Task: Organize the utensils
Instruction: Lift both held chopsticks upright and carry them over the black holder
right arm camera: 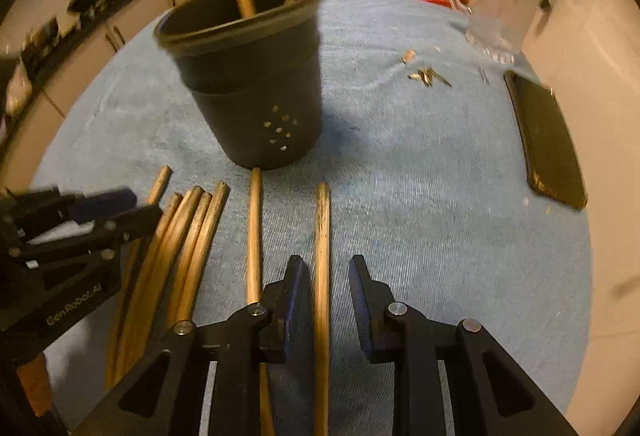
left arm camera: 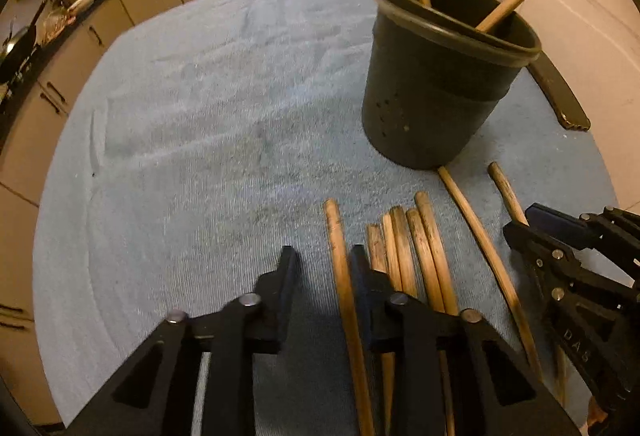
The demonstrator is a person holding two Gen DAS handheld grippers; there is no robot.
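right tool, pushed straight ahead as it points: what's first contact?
Probably nothing: the right tool straddles a wooden stick. Ahead lies bare blue towel; the dark holder sits left of that line, though depth is unclear.

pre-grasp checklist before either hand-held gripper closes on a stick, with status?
1. Right hand-held gripper open, rightmost stick between its fingers: ok.
2. Left hand-held gripper open, leftmost stick between its fingers: ok.
3. Left finger clear of the bunched sticks: not ok, the right finger overlaps them.
4. Black holder upright, mouth open, two sticks inside: ok.
5. Grippers apart from each other: ok.
6. Finger height above the blue towel: cannot tell.
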